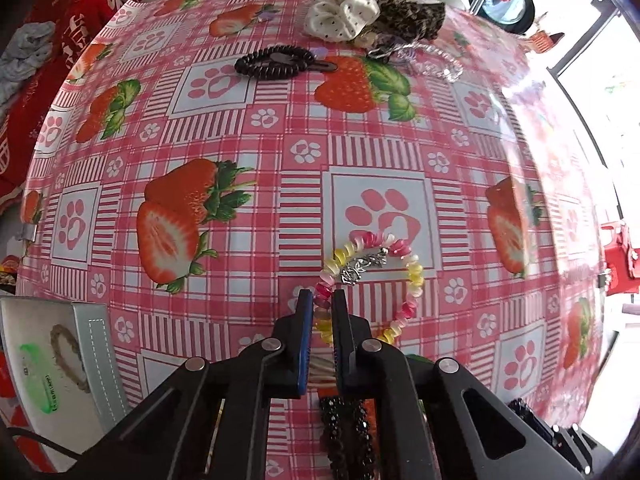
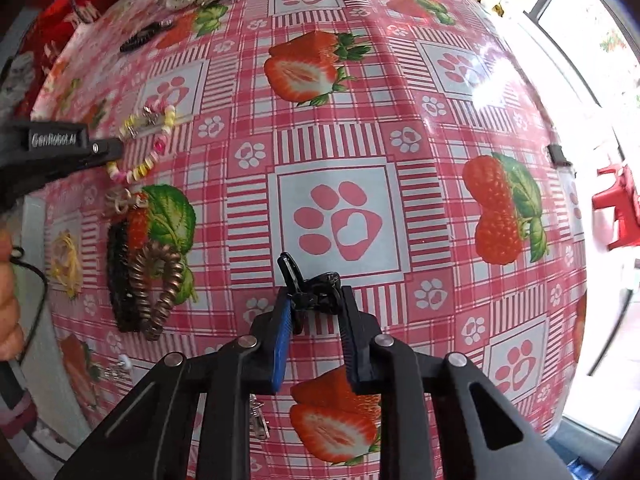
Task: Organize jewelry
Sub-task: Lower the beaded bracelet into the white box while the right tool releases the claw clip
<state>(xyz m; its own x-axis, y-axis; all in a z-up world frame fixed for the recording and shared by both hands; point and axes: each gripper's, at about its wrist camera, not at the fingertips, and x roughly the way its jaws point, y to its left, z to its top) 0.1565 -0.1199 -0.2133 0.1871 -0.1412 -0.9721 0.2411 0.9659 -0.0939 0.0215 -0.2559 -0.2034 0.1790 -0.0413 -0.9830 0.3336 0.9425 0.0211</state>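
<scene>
My left gripper [image 1: 322,300] is shut on a pink, yellow and white spiral hair tie [image 1: 404,312], whose loop spreads over the tablecloth ahead with a silver charm [image 1: 362,266] across it. The same tie [image 2: 150,148] and left gripper [image 2: 118,147] show at the left of the right wrist view. My right gripper [image 2: 314,300] is shut on a small black hair clip [image 2: 312,286] just above the cloth. A grey box [image 1: 60,356] with a rope ring and a green band inside sits at the lower left of the left wrist view.
At the far edge lie a black spiral tie with a clip [image 1: 276,62], white dotted and leopard scrunchies [image 1: 344,10] and a clear spiral tie [image 1: 436,66]. Black beaded and bronze spiral ties [image 2: 158,284], yellow bands [image 2: 66,260] and small silver clips [image 2: 258,420] lie near me.
</scene>
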